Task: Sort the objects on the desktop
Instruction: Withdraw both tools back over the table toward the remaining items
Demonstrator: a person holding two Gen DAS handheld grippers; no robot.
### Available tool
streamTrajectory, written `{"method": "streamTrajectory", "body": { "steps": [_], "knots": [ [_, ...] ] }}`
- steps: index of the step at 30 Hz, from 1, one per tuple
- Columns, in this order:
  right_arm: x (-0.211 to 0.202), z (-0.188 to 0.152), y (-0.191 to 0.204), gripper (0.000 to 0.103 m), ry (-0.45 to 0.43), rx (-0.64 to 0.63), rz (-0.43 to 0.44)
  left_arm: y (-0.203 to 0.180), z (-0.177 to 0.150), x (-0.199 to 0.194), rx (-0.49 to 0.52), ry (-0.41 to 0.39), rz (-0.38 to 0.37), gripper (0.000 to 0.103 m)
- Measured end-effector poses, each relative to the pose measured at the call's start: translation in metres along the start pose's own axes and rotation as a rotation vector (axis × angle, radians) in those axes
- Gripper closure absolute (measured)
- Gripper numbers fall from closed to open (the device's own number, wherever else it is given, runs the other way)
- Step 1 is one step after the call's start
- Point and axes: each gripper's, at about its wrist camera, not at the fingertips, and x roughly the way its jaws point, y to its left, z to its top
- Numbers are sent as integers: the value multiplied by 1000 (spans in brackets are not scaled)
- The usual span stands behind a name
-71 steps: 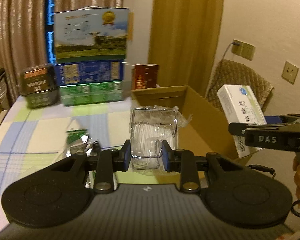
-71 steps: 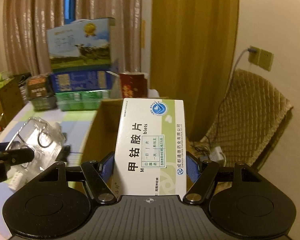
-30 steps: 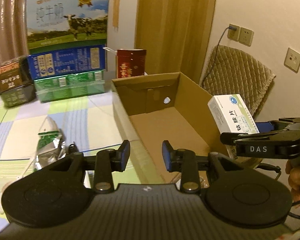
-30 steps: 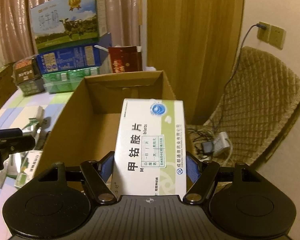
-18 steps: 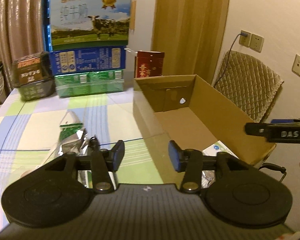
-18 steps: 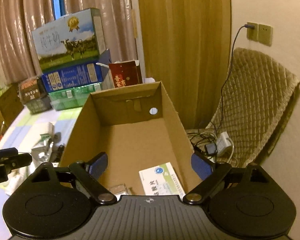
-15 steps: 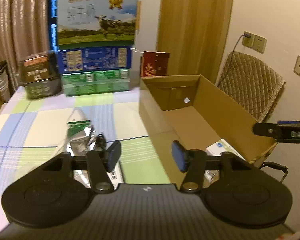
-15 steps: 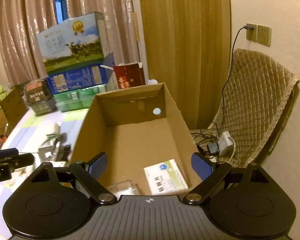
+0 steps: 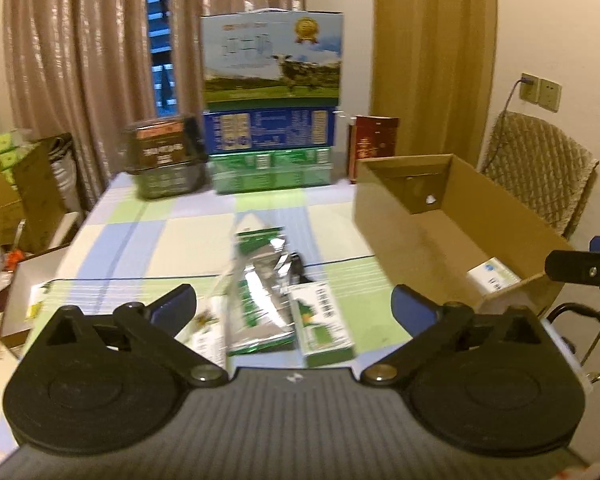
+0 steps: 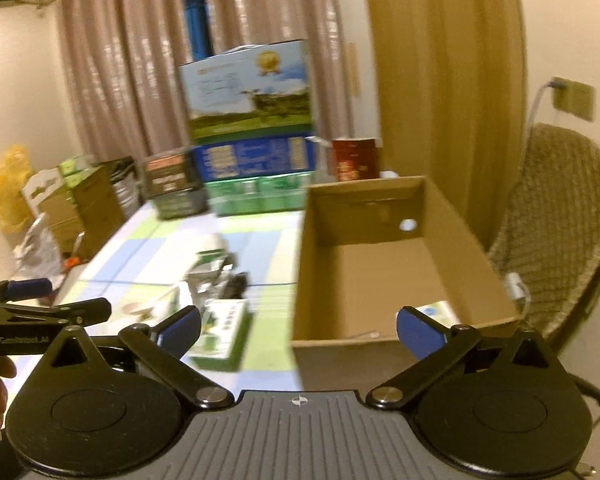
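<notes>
Fingers of the left gripper (image 9: 294, 306) have just been spreading and stand released, nothing between them; they hang above a green box (image 9: 322, 326) and a foil packet (image 9: 260, 300) lying touching each other on the checked desk (image 9: 148, 240). The right gripper (image 10: 300, 326) has likewise just been spreading and is released and empty, poised at the near edge of the cardboard box (image 10: 384, 264). A white medicine box (image 9: 492, 276) lies inside that cardboard box at its near end. Stacked milk cartons (image 9: 272, 120) stand at the desk's far edge.
</notes>
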Motion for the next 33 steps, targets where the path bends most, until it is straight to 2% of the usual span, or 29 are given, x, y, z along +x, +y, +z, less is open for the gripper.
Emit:
{"method": "streamTrajectory", "body": {
  "steps": [10, 14, 22, 33],
  "knots": [
    [11, -9, 51, 2, 34, -62, 103, 64, -23, -31, -69, 21, 123, 1],
    [17, -13, 65, 2, 43, -84, 128, 82, -30, -33, -106, 32, 143, 1],
    [43, -24, 81, 2, 79, -110, 138, 100, -42, -26, -125, 58, 138, 1],
    [107, -48, 93, 2, 160, -136, 105, 120, -56, 14, -132, 124, 96, 1]
  ]
}}
